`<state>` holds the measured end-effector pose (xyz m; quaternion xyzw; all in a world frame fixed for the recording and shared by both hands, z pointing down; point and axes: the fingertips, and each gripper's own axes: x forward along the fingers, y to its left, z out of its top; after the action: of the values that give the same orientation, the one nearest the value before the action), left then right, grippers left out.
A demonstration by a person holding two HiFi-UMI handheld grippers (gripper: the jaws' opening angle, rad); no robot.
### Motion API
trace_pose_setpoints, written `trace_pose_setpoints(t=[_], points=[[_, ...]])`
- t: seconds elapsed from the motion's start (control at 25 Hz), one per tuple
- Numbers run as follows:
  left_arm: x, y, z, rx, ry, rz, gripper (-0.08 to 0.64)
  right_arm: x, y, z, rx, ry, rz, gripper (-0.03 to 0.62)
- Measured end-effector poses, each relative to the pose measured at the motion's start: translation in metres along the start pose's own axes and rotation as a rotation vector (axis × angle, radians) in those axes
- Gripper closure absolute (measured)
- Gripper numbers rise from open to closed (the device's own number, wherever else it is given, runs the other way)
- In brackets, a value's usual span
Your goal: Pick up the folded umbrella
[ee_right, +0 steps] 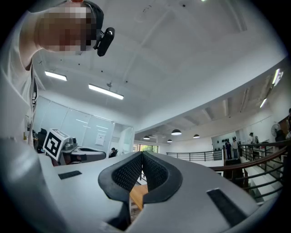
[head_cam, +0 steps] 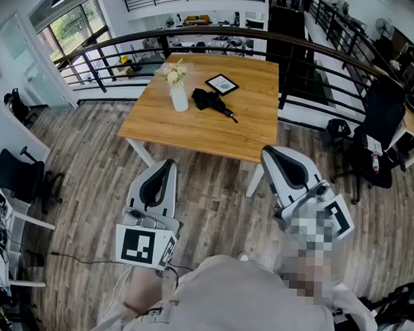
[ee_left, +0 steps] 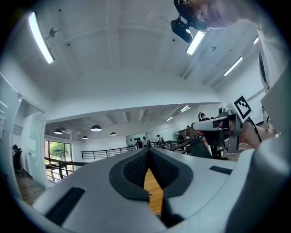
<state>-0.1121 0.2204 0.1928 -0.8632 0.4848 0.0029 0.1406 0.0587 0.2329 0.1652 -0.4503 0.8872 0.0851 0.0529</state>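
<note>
Folded black umbrella (head_cam: 210,100) flat on table (head_cam: 194,130), far ahead of both grippers and touched by neither. Placed roughly between the lines of the two, somewhat more toward the left one. Just left of it, white vase (head_cam: 179,97) with pale flowers. Just behind it, dark frame (head_cam: 222,83).

Left gripper (head_cam: 168,165) held before the near table edge, pads pressed together, nothing pinched. In left gripper view, only a strip of wood seen below the meeting tips.

Right gripper (head_cam: 268,153) near the right front table corner, likewise pressed together and empty.

Under both, plank floor (head_cam: 213,195). Beyond the table, dark railing (head_cam: 198,39). Far right of the right gripper, black chair (head_cam: 381,127).
</note>
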Motion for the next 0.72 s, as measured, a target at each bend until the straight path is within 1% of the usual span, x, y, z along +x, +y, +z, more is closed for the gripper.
trace_pose_setpoints(t=[0.12,0.2,0.32,0.48,0.72], points=[[0.007,-0.015,0.009,0.047,-0.016,-0.019,0.543,-0.005,-0.017,-0.004,0.013,0.009,-0.047,0.563],[0.011,-0.021,0.012,0.050,-0.012,-0.024,0.543,-0.008,-0.024,-0.006,0.020,0.007,-0.061,0.563],[0.017,-0.022,0.012,0.059,-0.018,-0.007,0.543,-0.011,-0.030,-0.007,0.020,0.004,-0.052,0.563],[0.024,-0.031,0.011,0.056,-0.020,-0.007,0.543,-0.015,-0.039,-0.006,0.010,-0.003,-0.052,0.561],[0.036,-0.053,0.024,0.079,-0.029,-0.002,0.543,-0.031,-0.049,0.001,0.003,-0.028,0.006,0.561]])
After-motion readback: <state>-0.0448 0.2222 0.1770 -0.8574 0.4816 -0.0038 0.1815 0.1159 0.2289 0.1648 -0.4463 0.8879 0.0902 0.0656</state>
